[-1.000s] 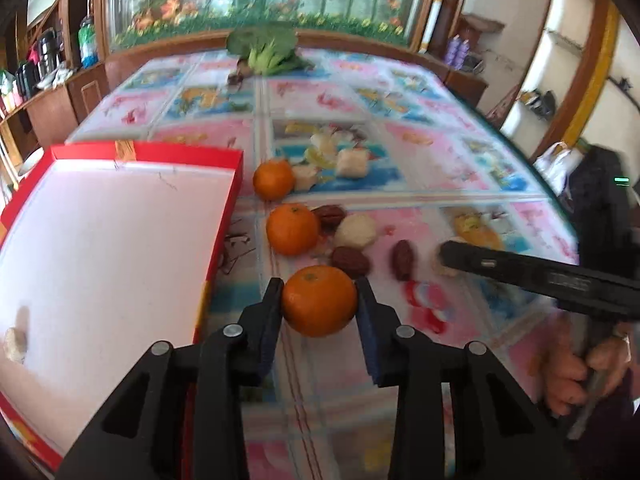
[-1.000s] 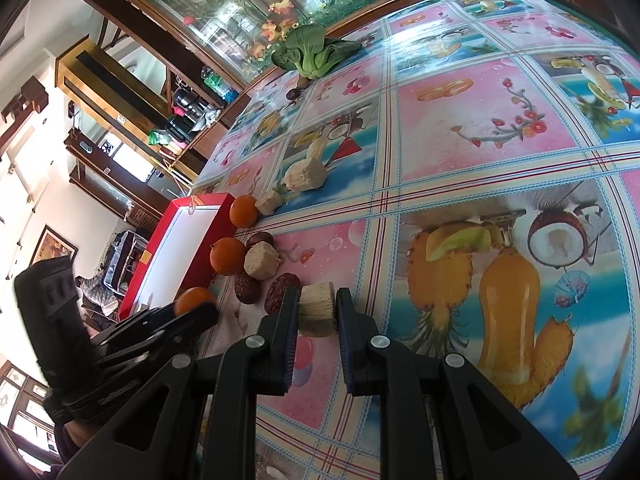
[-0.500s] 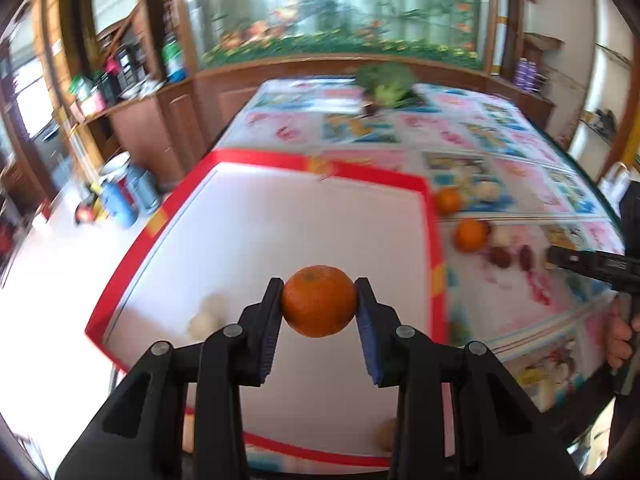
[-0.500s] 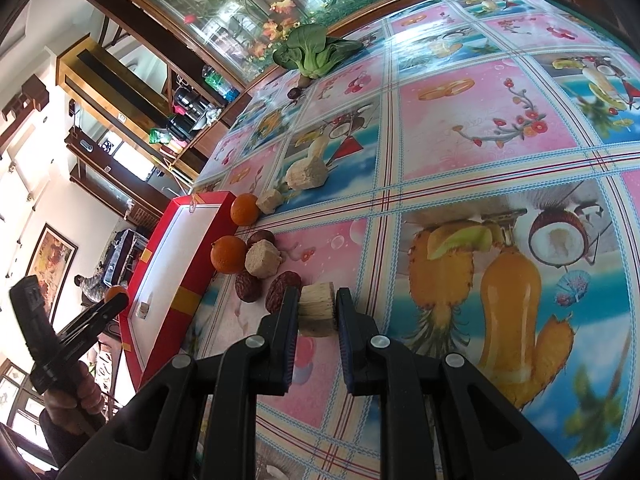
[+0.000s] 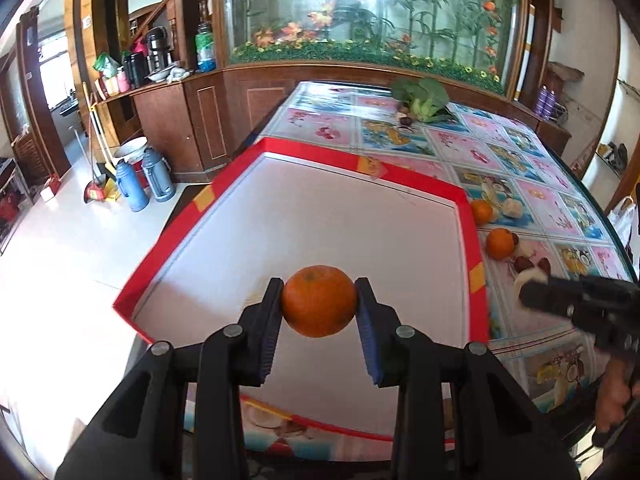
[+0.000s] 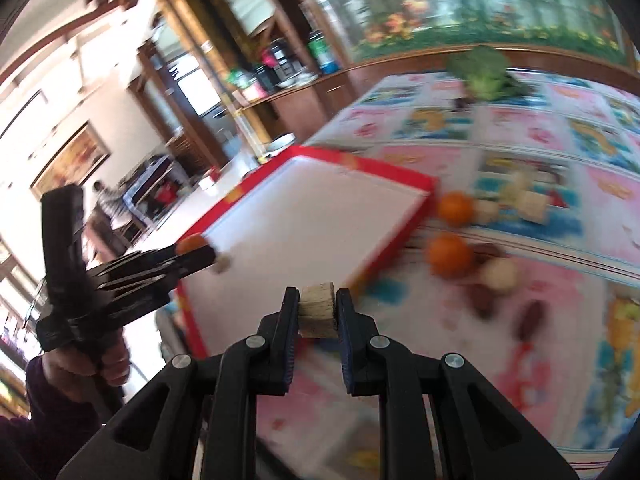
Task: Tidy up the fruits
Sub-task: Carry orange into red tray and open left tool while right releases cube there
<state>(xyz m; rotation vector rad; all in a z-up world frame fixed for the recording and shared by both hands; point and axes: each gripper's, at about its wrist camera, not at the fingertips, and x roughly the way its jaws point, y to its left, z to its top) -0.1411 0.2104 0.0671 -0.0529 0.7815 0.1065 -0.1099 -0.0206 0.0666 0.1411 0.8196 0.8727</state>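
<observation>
Your left wrist view shows the left gripper (image 5: 319, 307) clamped on a tangerine (image 5: 319, 306) above the white floor of the red-rimmed tray (image 5: 475, 240). Only your blurred right wrist view shows the right gripper (image 6: 317, 309) clamped on a pale, corky cut chunk (image 6: 316, 310) above the desk (image 6: 560, 304), with 2 loose tangerines (image 6: 449, 256) just beside the tray. No writing is readable.

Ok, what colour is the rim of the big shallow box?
Red with yellow patches, around a white inside; the shallow cardboard box shows best in the left wrist view.
</observation>
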